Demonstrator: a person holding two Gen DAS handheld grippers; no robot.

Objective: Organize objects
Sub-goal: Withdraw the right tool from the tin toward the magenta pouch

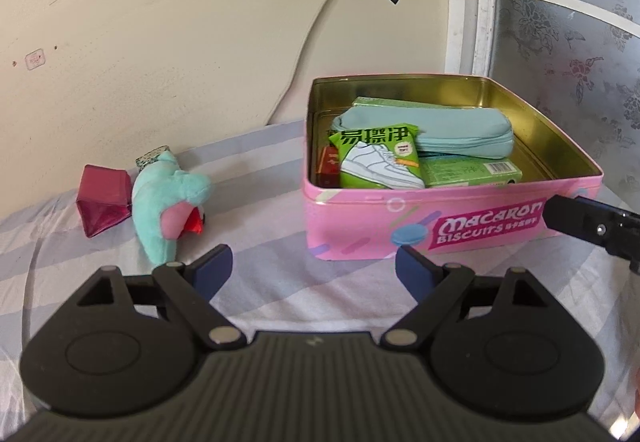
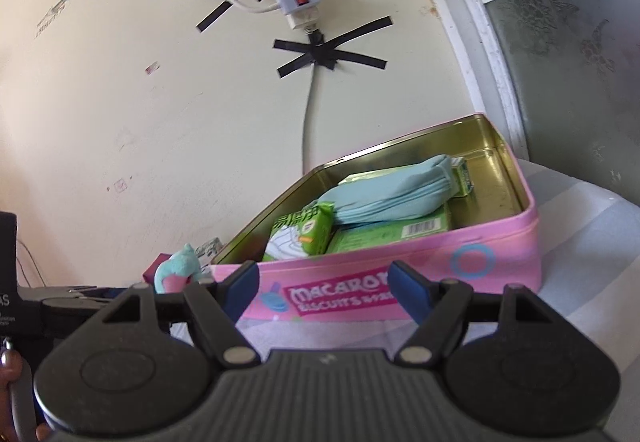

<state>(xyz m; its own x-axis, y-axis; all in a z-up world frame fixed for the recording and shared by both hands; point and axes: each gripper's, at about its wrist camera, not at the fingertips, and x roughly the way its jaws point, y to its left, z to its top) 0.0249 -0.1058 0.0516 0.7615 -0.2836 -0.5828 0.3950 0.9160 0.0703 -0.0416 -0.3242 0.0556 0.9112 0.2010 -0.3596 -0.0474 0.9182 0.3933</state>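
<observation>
plush toy (image 1: 166,202), teal with a pink belly, lies on the striped bedsheet (image 1: 272,306) to your left, ahead of and left of the left gripper (image 1: 314,266), whose jaws stand apart with nothing between them. its long axis runs from the wall toward you, slightly slanted, so your fingers would likely close across its narrow width if you swing left. your left hand looks the nearer one; in the right wrist view the toy shows only as a small shape past the left finger.

just left of the toy, touching or nearly so, sits a dark red folded box (image 1: 103,198), and a small speckled item (image 1: 150,157) lies behind the toy's far end. both could get nudged during a grab.

further right stands the pink biscuit tin (image 1: 440,214), lid off, well apart from the toy. it already holds a green wipes packet (image 1: 378,158), a light blue pouch (image 1: 448,132) and a green carton (image 1: 472,172). the right gripper (image 2: 322,292) faces the tin's front wall, jaws parted and empty. free room in the tin looks to be at its right side.
</observation>
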